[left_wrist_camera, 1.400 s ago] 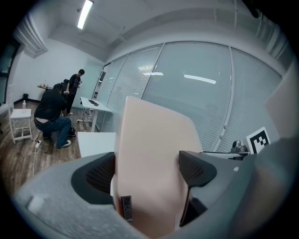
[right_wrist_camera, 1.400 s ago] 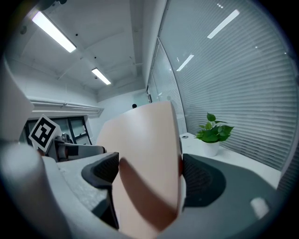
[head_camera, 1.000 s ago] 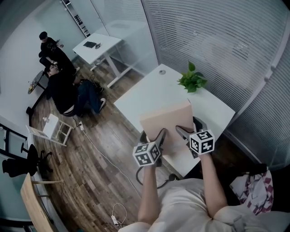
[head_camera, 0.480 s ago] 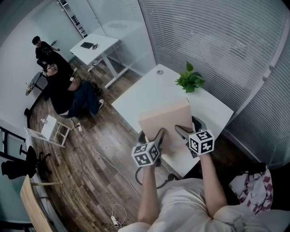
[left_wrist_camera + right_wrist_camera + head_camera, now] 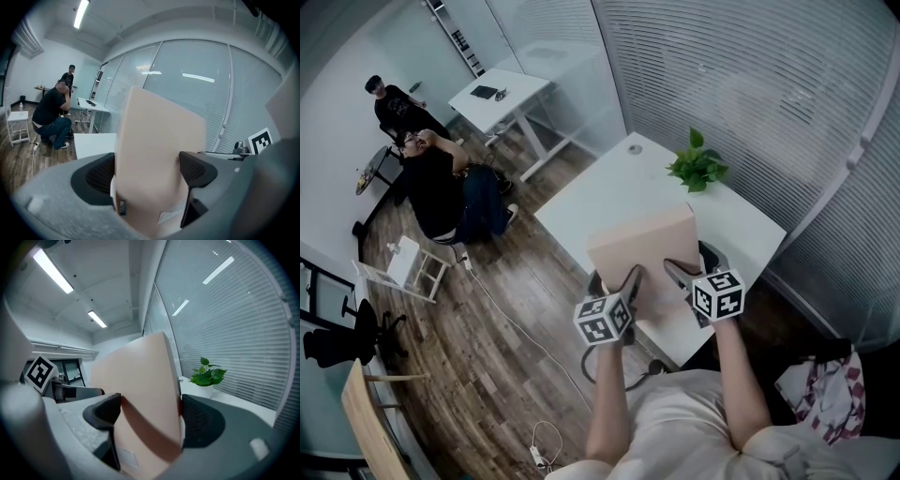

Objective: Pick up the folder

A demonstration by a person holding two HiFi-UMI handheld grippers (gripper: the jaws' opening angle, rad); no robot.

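A pale pink folder (image 5: pixel 643 246) is held up above the near part of the white table (image 5: pixel 609 202). My left gripper (image 5: pixel 629 281) is shut on its near left edge, and my right gripper (image 5: pixel 675 275) is shut on its near right edge. In the left gripper view the folder (image 5: pixel 157 154) fills the gap between both jaw pads (image 5: pixel 99 173). In the right gripper view the folder (image 5: pixel 140 399) is likewise clamped between the pads (image 5: pixel 199 420) and stands tilted upward.
A small potted plant (image 5: pixel 697 165) stands at the table's far side near the slatted glass wall. Two people (image 5: pixel 441 187) are at the far left by a second white desk (image 5: pixel 502 94). A cable (image 5: pixel 516 328) runs across the wooden floor.
The folder and both grippers hold nearly the same place. The people at the far left have shifted a little.
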